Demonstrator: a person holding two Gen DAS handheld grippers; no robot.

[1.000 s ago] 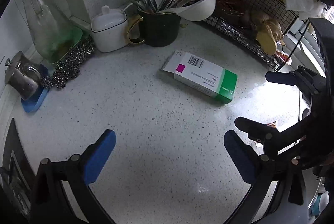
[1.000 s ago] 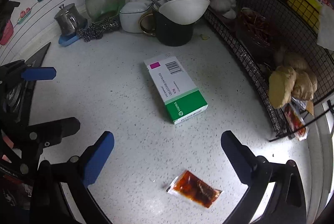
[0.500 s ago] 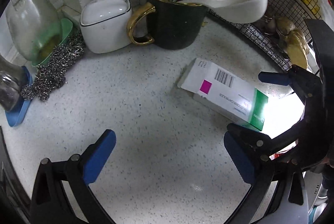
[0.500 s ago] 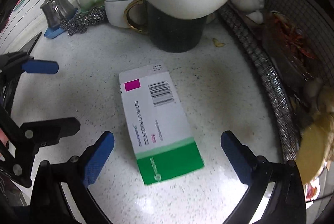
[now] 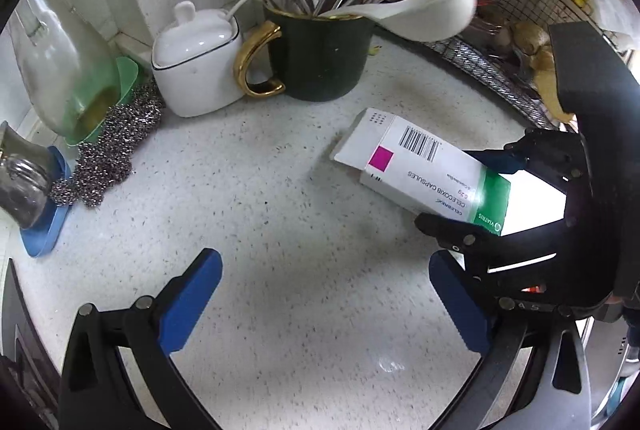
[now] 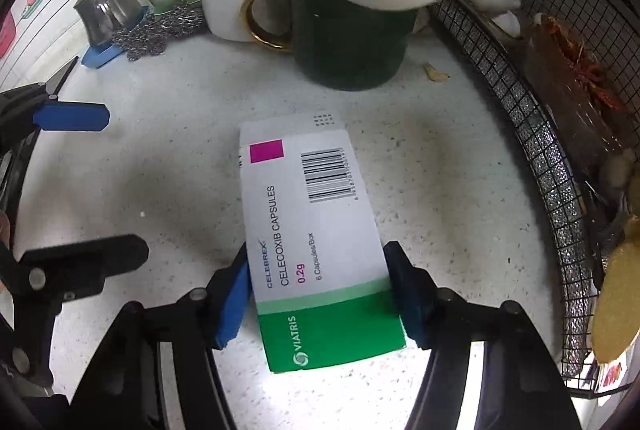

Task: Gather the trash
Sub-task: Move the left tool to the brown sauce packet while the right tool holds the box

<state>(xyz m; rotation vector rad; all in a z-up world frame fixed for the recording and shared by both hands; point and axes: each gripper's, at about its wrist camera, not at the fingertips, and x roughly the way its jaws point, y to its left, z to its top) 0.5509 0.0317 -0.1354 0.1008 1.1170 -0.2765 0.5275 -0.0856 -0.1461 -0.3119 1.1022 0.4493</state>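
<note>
Partly, the right gripper (image 6: 320, 290) hides the capsule box's (image 6: 308, 213) sides.

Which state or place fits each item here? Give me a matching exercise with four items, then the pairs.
Items:
1. medicine box
2. left tool
3. dark mug
4. steel scrubber

States or places:
A. open over bare counter
B. holds utensils and a white ladle
C. clamped at its green end by the right tool
D. lies beside the white lidded pot

Pairs: 1-C, 2-A, 3-B, 4-D
</note>
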